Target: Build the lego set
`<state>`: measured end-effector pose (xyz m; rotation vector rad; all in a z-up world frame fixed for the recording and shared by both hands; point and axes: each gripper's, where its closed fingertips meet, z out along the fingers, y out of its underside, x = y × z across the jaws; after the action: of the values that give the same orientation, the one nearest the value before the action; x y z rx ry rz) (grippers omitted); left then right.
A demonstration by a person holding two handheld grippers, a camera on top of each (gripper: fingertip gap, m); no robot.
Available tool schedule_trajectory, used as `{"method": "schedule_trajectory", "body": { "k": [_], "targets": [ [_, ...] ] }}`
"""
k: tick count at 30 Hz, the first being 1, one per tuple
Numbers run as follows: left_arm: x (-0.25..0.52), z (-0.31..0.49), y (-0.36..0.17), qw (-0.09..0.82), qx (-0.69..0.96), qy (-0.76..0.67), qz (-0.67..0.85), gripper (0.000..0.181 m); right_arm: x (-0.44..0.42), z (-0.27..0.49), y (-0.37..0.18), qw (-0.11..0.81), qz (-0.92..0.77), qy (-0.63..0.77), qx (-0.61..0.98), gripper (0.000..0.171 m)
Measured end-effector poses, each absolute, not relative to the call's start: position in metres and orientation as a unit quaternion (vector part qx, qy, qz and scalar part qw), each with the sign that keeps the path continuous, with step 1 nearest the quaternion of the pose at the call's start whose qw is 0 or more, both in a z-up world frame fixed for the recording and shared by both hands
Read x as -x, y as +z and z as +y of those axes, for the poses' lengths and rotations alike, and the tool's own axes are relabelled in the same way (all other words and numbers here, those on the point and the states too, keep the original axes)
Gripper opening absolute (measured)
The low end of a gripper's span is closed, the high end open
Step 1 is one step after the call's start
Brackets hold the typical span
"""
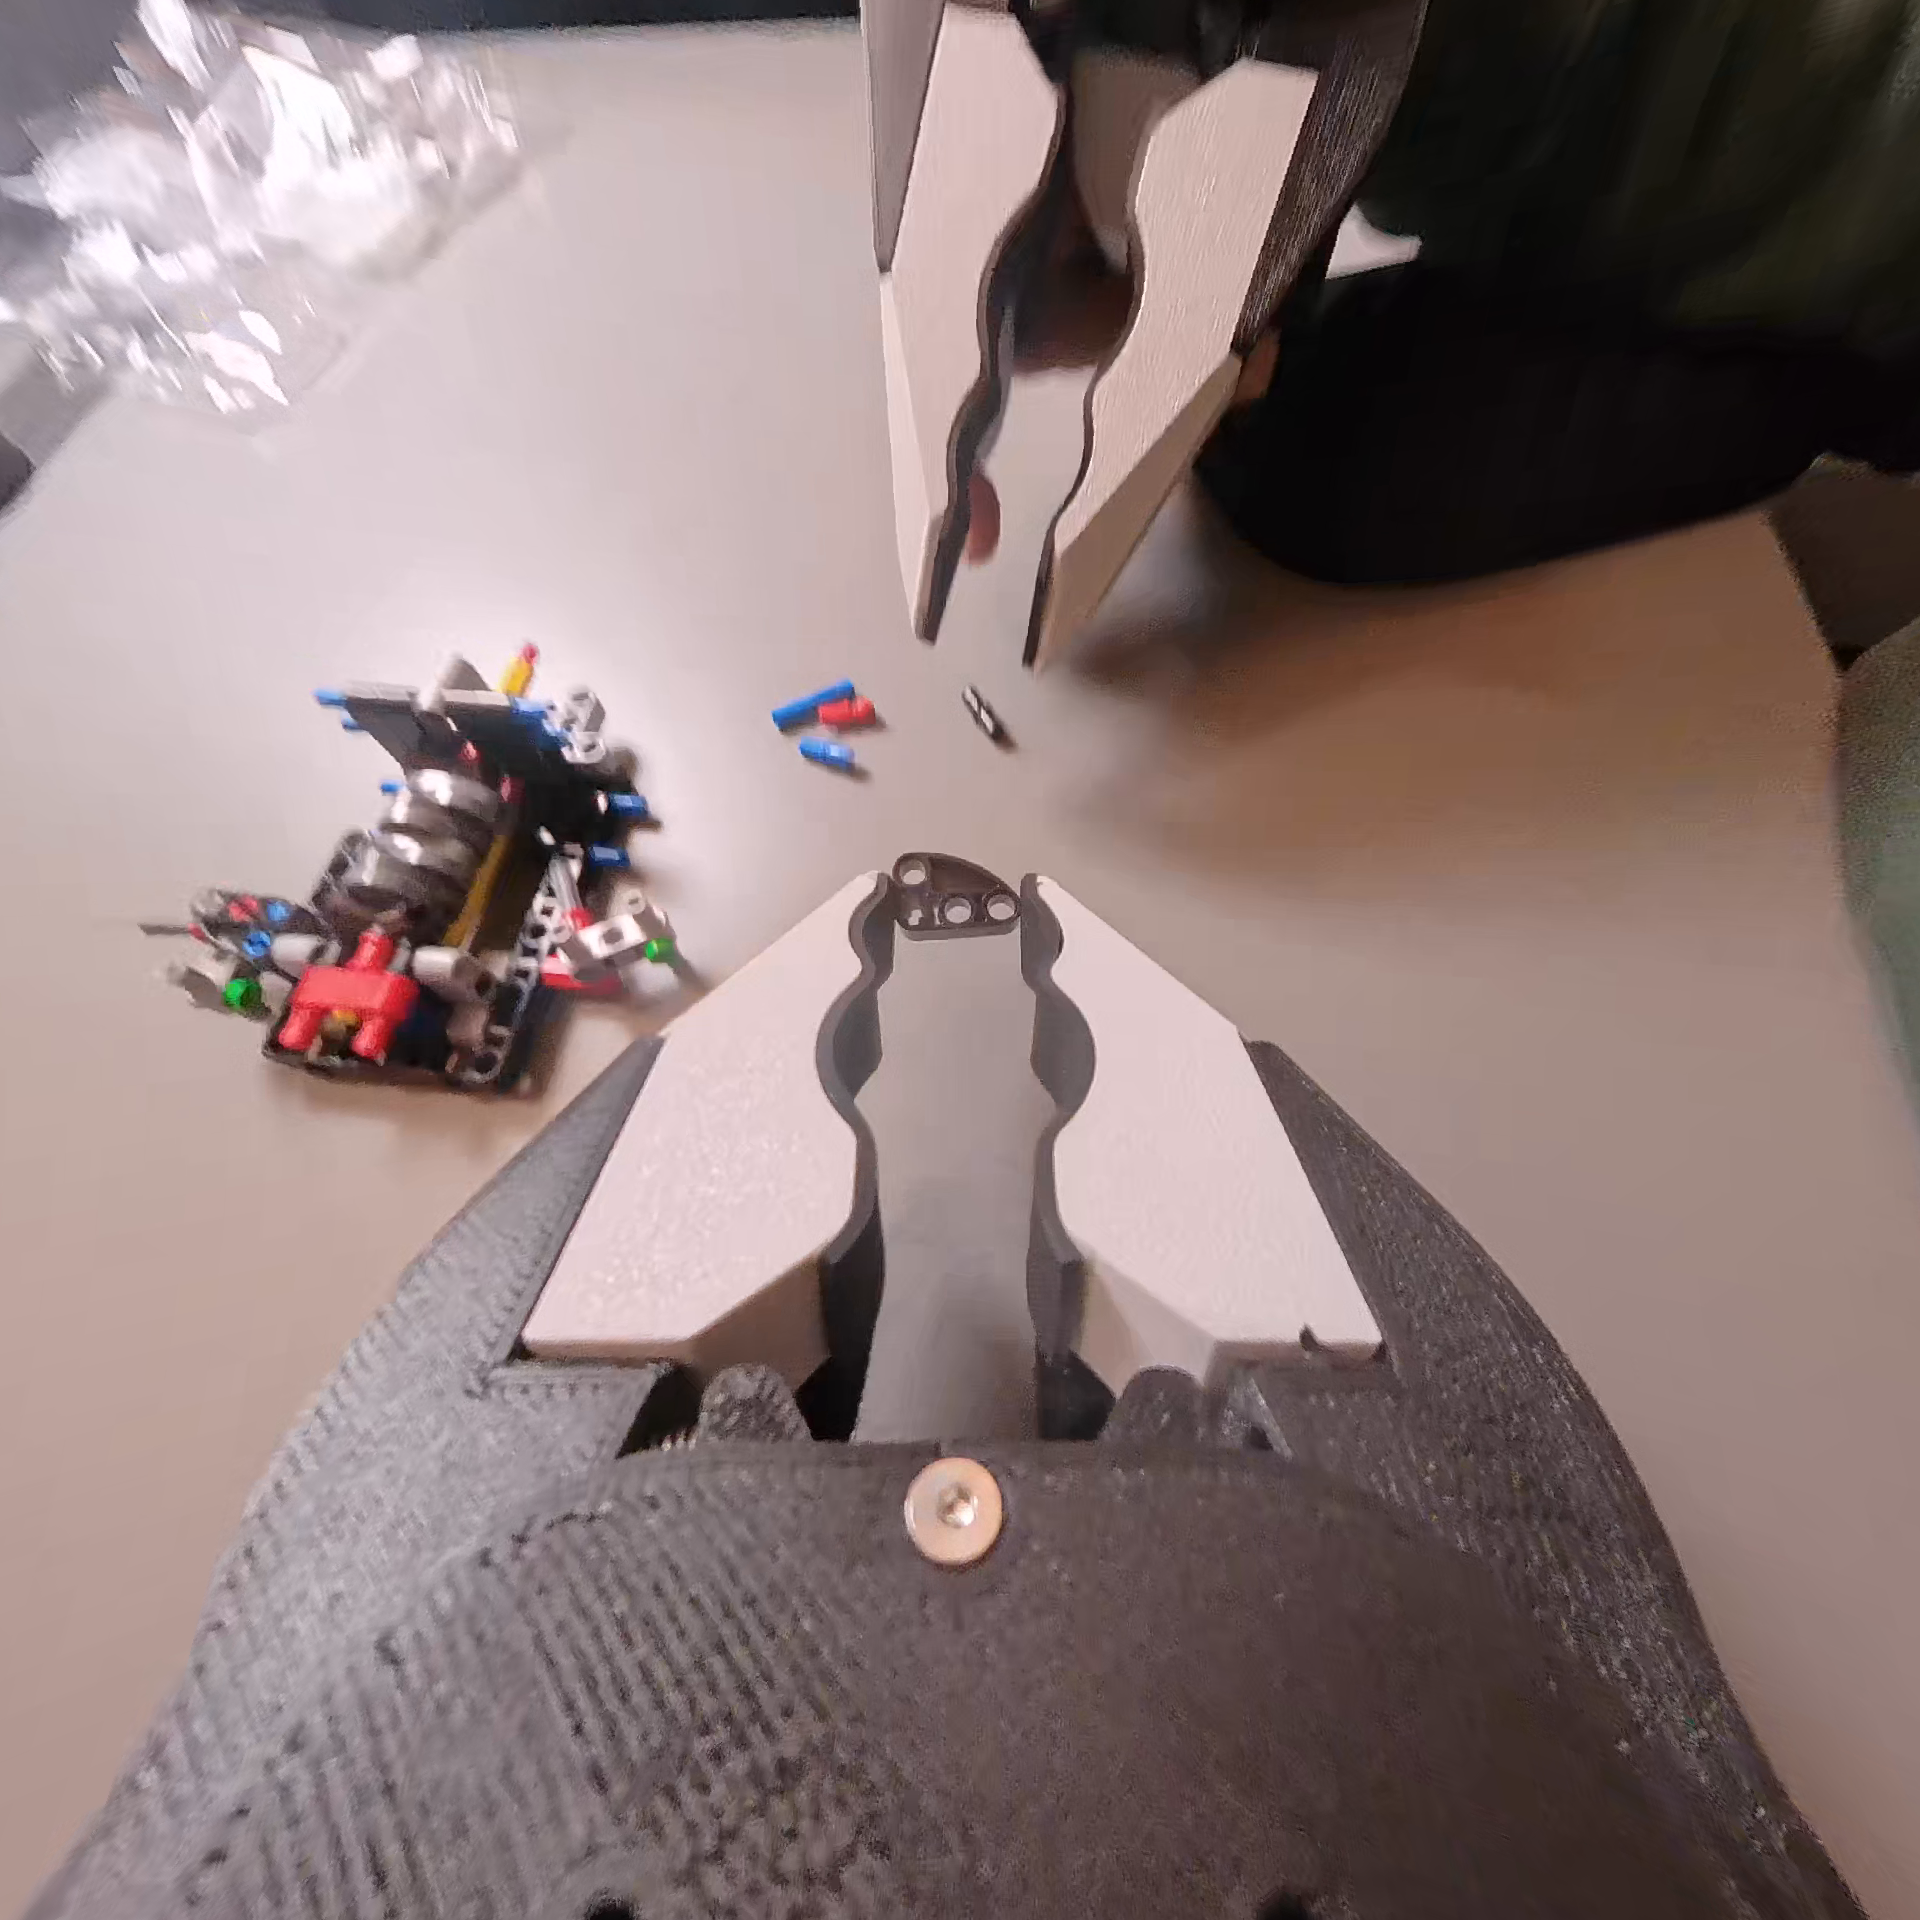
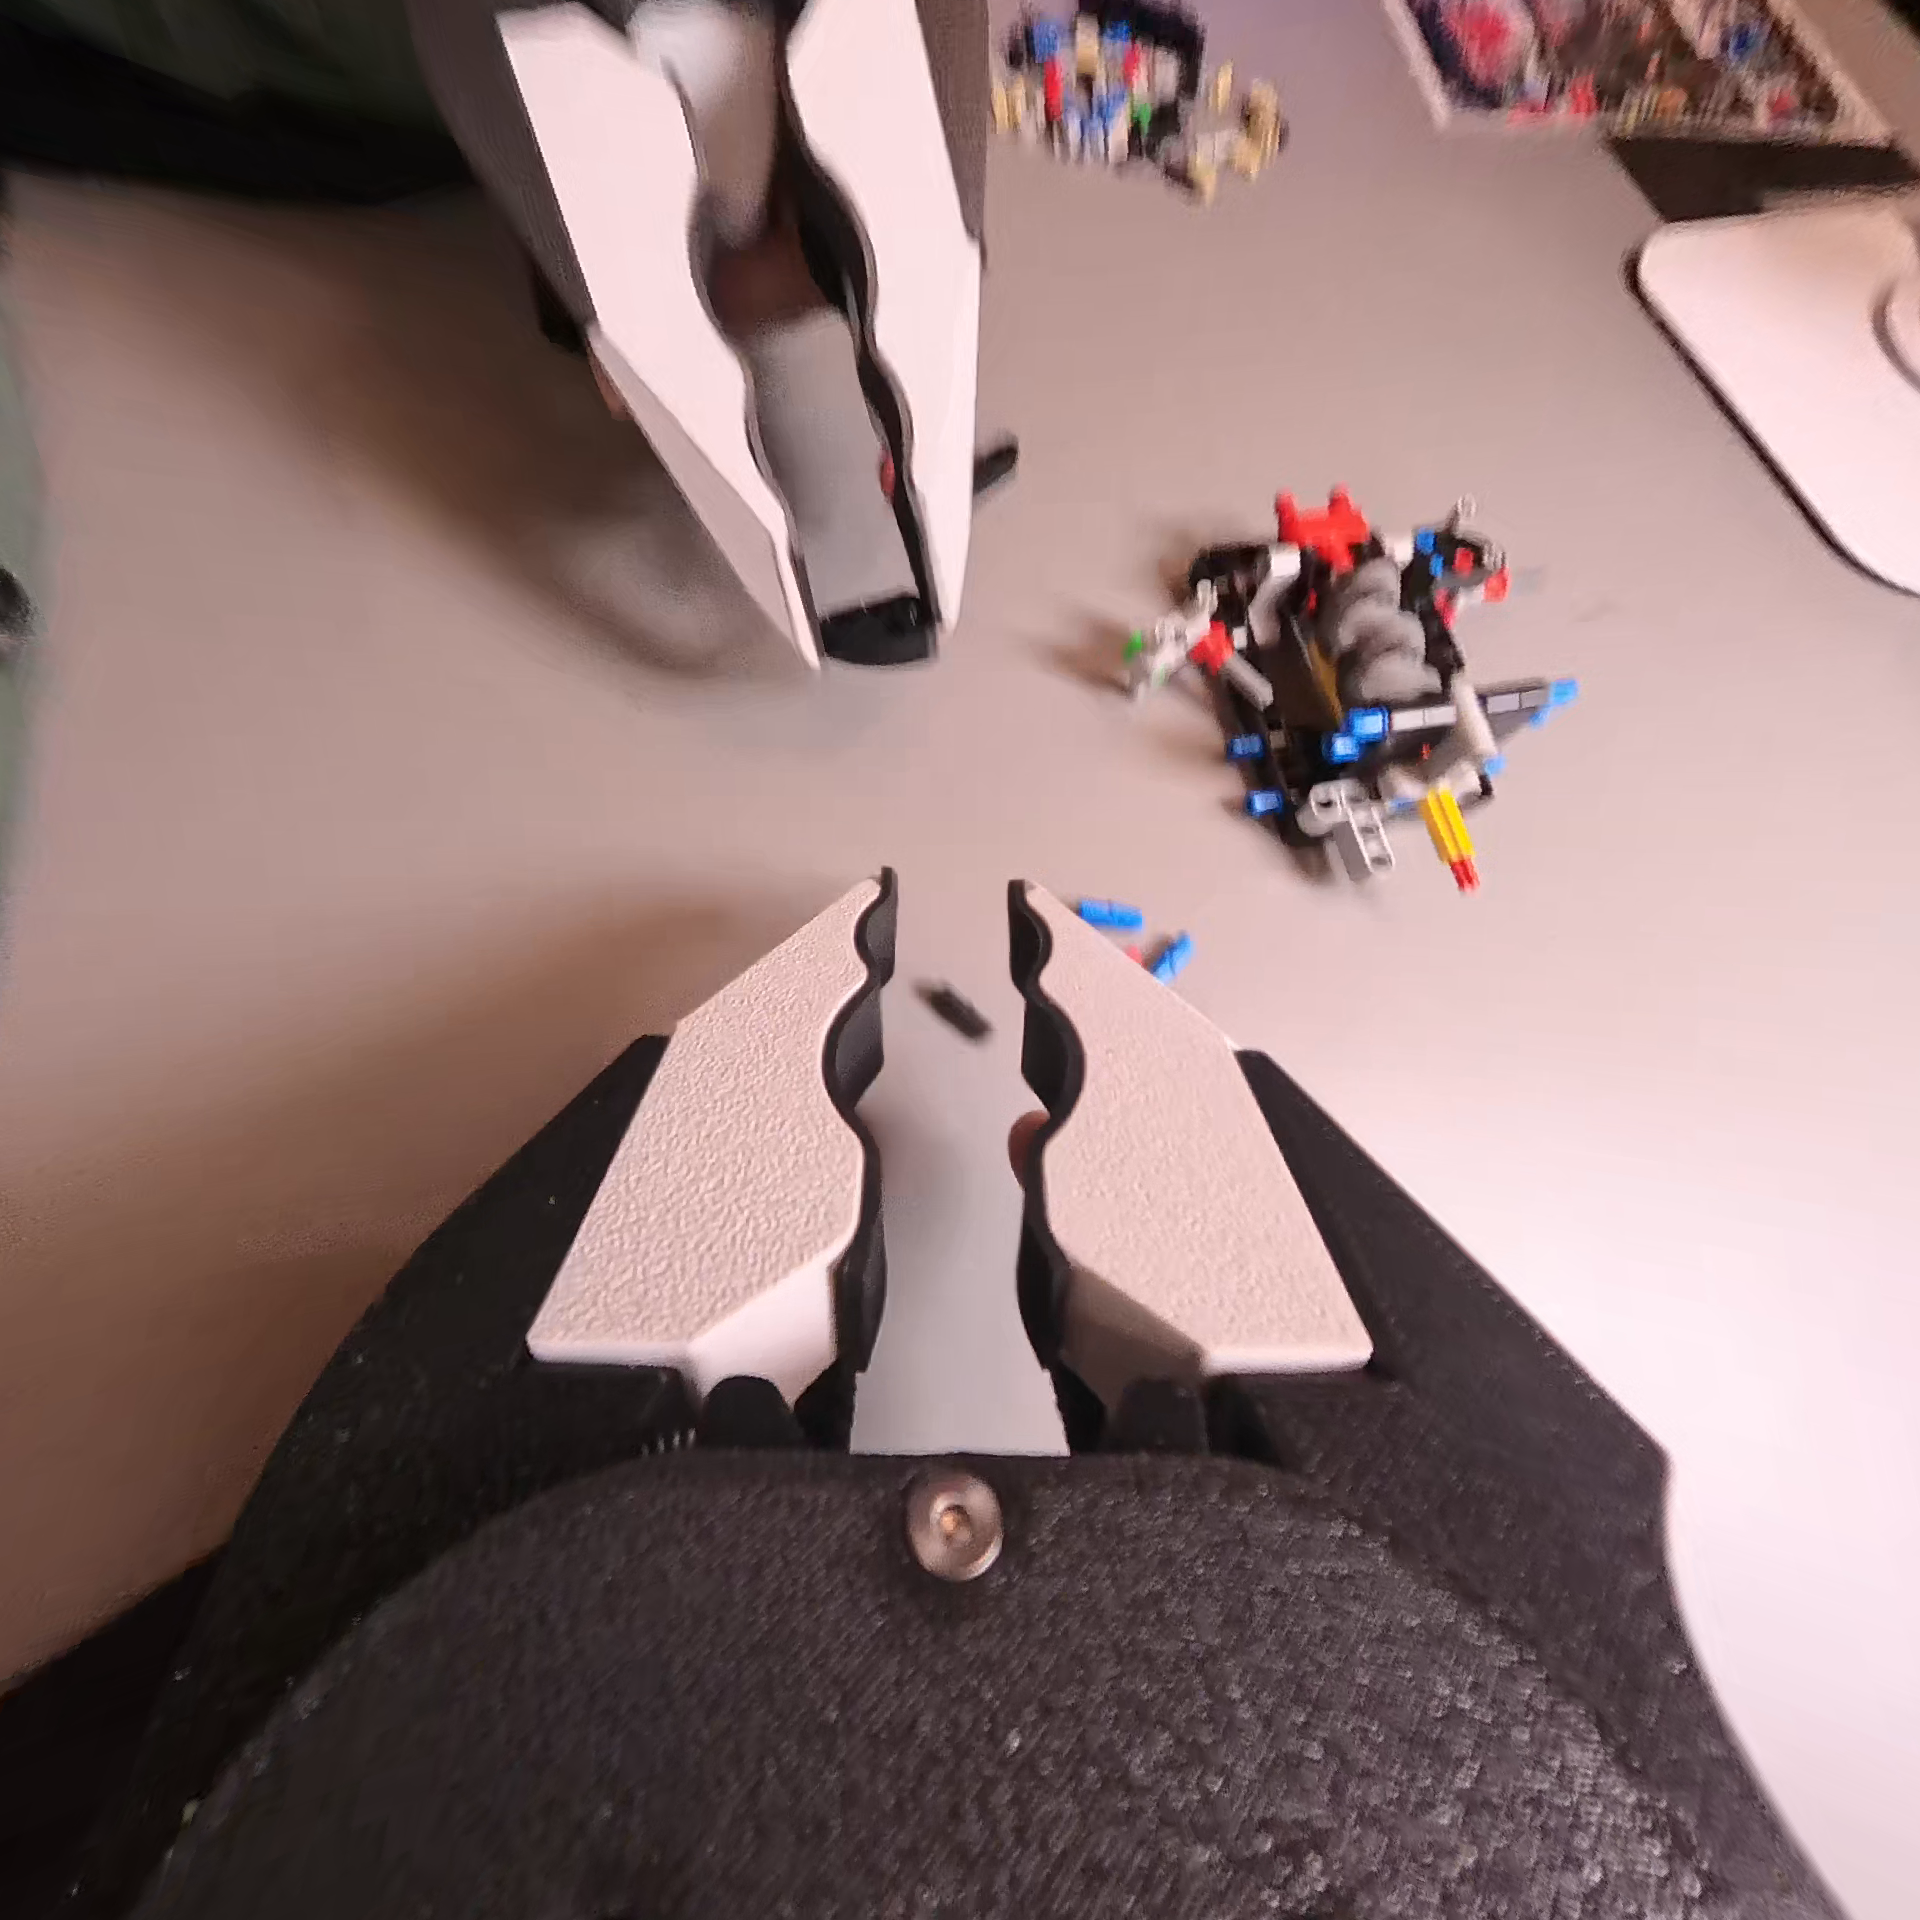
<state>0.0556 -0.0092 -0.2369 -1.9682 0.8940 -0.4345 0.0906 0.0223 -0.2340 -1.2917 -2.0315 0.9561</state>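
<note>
My left gripper (image 1: 956,896) is shut on a small black curved piece with holes (image 1: 954,899), held at its fingertips above the table. It also shows in the right wrist view (image 2: 873,634), far left. My right gripper (image 2: 951,899) is open and empty, just above a small black pin (image 2: 951,1008) that lies between its fingers. The right gripper also shows in the left wrist view (image 1: 977,649), with the black pin (image 1: 987,715) just in front of its tips. The partly built lego model (image 1: 436,883) lies to the left; it also shows in the right wrist view (image 2: 1371,675).
A few loose blue and red pins (image 1: 826,717) lie between the model and the black pin, also beside my right finger (image 2: 1132,935). Clear plastic bags (image 1: 239,197) sit far left. A pile of loose pieces (image 2: 1132,94) and a white object (image 2: 1808,353) lie beyond. Tip to tip, the grippers are about 6 cm apart.
</note>
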Motion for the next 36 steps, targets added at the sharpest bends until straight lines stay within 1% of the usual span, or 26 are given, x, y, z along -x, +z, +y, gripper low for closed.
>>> {"method": "schedule_trajectory", "body": {
  "k": [4, 7, 9, 11, 15, 20, 24, 27, 29, 31, 34, 36],
  "targets": [
    [-0.061, -0.007, -0.205, 0.529, 0.746, -0.193, 0.355, 0.022, -0.073, -0.008, -0.201, 0.250, -0.695, 0.488, 0.465, 0.023],
    [-0.063, -0.010, -0.186, 0.569, 0.715, -0.209, 0.347, 0.021, -0.066, -0.016, -0.195, 0.228, -0.671, 0.527, 0.470, 0.032],
    [-0.063, -0.011, -0.181, 0.578, 0.708, -0.212, 0.347, 0.022, -0.065, -0.023, -0.187, 0.213, -0.655, 0.558, 0.462, 0.035],
    [-0.063, -0.011, -0.183, 0.576, 0.708, -0.211, 0.349, 0.022, -0.064, -0.026, -0.176, 0.219, -0.640, 0.582, 0.451, 0.037],
    [-0.065, -0.013, -0.184, 0.572, 0.709, -0.220, 0.348, 0.021, -0.063, -0.035, -0.168, 0.230, -0.641, 0.591, 0.433, 0.037],
    [-0.067, -0.013, -0.191, 0.566, 0.713, -0.211, 0.357, 0.021, -0.059, -0.045, -0.182, 0.239, -0.677, 0.550, 0.427, 0.037],
    [-0.063, -0.012, -0.193, 0.566, 0.715, -0.204, 0.355, 0.021, -0.062, -0.022, -0.172, 0.252, -0.643, 0.564, 0.453, 0.035],
    [-0.062, -0.011, -0.199, 0.556, 0.723, -0.198, 0.358, 0.021, -0.064, -0.004, -0.180, 0.249, -0.633, 0.546, 0.490, 0.033],
    [-0.062, -0.012, -0.213, 0.526, 0.743, -0.191, 0.368, 0.021, -0.066, 0.001, -0.194, 0.243, -0.653, 0.510, 0.505, 0.032],
    [-0.066, -0.017, -0.233, 0.476, 0.769, -0.195, 0.381, 0.021, -0.074, 0.006, -0.214, 0.235, -0.695, 0.449, 0.509, 0.032],
    [-0.071, -0.025, -0.258, 0.413, 0.794, -0.194, 0.401, 0.021, -0.096, 0.021, -0.249, 0.232, -0.769, 0.323, 0.500, 0.028],
    [-0.076, -0.030, -0.266, 0.392, 0.797, -0.197, 0.415, 0.021, -0.108, 0.030, -0.260, 0.223, -0.785, 0.284, 0.504, 0.024]
  ]
}}
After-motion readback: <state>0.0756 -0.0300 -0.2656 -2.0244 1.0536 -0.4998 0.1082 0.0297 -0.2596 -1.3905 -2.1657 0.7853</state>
